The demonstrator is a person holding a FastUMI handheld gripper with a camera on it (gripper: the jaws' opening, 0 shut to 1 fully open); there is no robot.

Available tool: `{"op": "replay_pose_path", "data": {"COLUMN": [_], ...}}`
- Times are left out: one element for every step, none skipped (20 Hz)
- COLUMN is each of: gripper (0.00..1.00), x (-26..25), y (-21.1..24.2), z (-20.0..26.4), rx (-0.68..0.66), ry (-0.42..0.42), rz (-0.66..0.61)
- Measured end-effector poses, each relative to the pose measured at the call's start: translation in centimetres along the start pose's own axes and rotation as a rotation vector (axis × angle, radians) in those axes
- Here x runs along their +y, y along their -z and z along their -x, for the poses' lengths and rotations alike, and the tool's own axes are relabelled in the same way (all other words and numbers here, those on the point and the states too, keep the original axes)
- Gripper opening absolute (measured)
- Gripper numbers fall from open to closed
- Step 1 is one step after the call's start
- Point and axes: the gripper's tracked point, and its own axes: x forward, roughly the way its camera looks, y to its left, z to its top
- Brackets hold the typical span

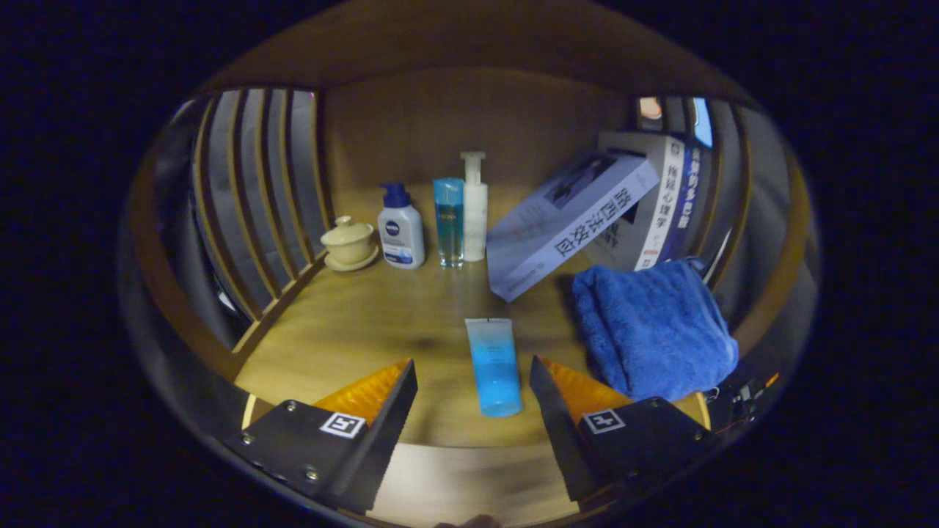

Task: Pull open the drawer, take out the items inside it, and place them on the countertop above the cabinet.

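Wide-open gripper (473, 381), holding nothing, frames a blue tube (494, 364) lying at lower centre on the wooden countertop (367, 323), long axis pointing away between the fingers, apparently just released. A blue towel (649, 330) crowds the right finger; bottles (433, 216) and leaning books (579, 220) stand beyond.

A domestic setting staged in a booth: a wooden countertop (367, 323) enclosed by a wooden back panel and slatted sides (257, 191). On it stand household items: a lidded tea cup (349, 242), a pump bottle of lotion (400, 227), two slim toiletry bottles (462, 209), a blue tube (494, 365), leaning books (568, 220) and a folded blue towel (653, 330)
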Motion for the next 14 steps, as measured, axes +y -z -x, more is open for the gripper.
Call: {"op": "replay_pose_path", "data": {"gripper": [0.93, 0.93, 0.92, 0.92, 0.92, 0.92, 0.92, 0.92, 0.92, 0.92, 0.92, 0.92, 0.92, 0.92], "x": [-0.1, -0.1, 0.0, -0.1, -0.1, 0.0, 0.7, 1.1, 1.2, 1.2, 1.1, 1.0, 0.8, 0.6], "y": [0.0, 0.1, 0.4, 1.1, 1.9, 3.0, 3.7, 5.0, 6.4, 8.0, 9.6, 11.0, 12.6, 14.0], "z": [1.4, 2.9, 4.4, 5.7, 7.0, 8.3, 10.0, 11.1, 12.2, 13.1, 14.1, 15.2, 16.3, 17.3], "rx": [-0.025, -0.048, -0.069, -0.081, -0.088, -0.097, -0.105, -0.111, -0.111, -0.105, -0.095, -0.089, -0.083, -0.076], "ry": [0.018, 0.029, 0.039, 0.052, 0.062, 0.067, 0.065, 0.057, 0.055, 0.053, 0.051, 0.056, 0.058, 0.058], "rz": [-0.002, -0.008, -0.013, -0.017, -0.022, -0.028, -0.037, -0.042, -0.048, -0.054, -0.057, -0.065, -0.087, -0.110]}}
